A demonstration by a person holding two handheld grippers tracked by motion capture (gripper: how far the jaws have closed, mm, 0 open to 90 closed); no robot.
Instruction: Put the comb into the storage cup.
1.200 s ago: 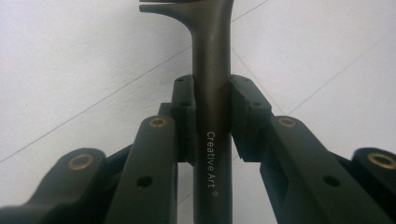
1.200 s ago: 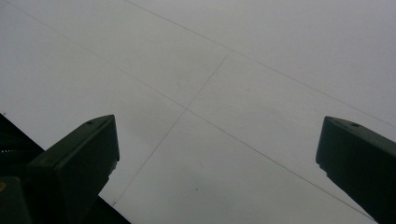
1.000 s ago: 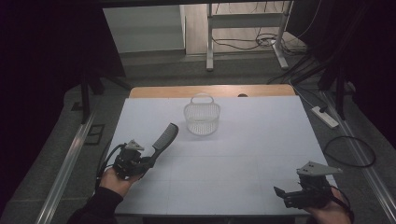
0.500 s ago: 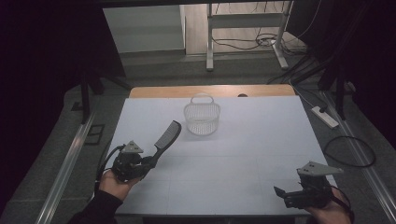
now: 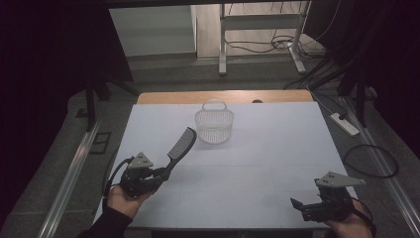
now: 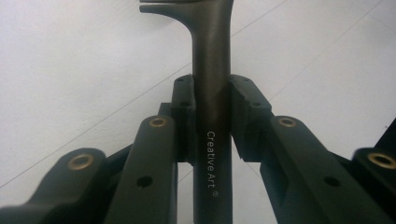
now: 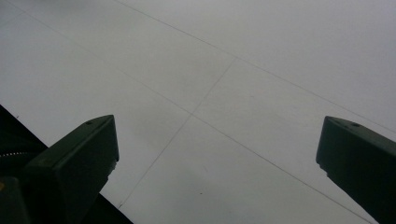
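Left claw (image 5: 163,173) is clamped on the comb (image 5: 181,143) handle, right claw (image 5: 303,207) wide open, empty. Long comb could snag the basket (image 5: 214,126) rim and tip it.

White table sheet with faint grid lines (image 5: 257,163) over a light wooden tabletop (image 5: 223,96), white power strip (image 5: 343,124) and looped black cable (image 5: 371,161) on the grey floor at right, white metal frame legs (image 5: 223,44) behind.

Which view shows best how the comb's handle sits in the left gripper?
The left gripper view: the comb handle runs between both pads, clamped. The high view shows the left gripper holding the comb out toward the basket.
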